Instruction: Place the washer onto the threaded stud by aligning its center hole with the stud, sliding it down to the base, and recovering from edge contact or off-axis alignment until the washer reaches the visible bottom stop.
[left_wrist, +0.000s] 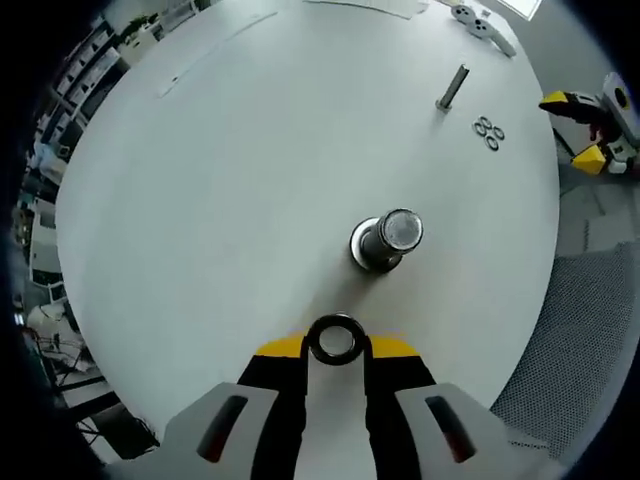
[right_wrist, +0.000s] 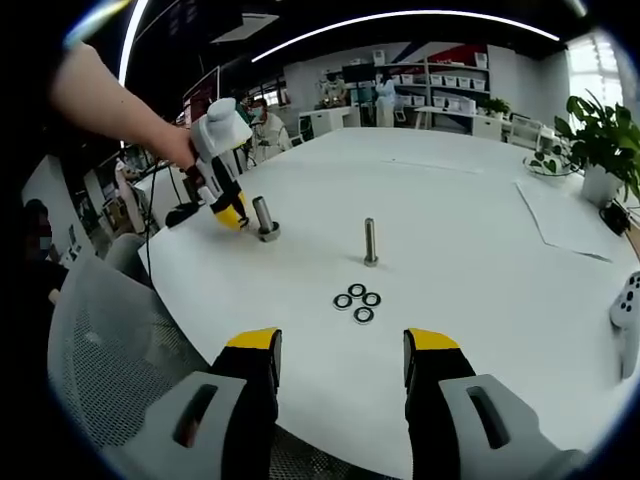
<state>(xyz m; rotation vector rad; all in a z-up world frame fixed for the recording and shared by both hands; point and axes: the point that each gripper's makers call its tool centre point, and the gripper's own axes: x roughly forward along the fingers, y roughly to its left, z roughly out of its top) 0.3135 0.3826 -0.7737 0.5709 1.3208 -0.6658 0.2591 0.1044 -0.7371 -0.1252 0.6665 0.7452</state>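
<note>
Open white table (right_wrist: 470, 200) surrounds two upright studs (right_wrist: 265, 218) (right_wrist: 370, 243); spare washers (right_wrist: 357, 300) lie near the second.

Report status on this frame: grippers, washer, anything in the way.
Left gripper shut on washer, short of stud. Right gripper open, idle. Path clear; spare washers beside second stud.

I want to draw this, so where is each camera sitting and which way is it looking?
Left gripper view: rides the left gripper, looking down at the white table; its jaws hold a washer close to the threaded stud.
Right gripper view: rides the right gripper, looking across the table; its open jaws and the person's arm show.
Both see the stud, a second stud and the spare washers.
</note>
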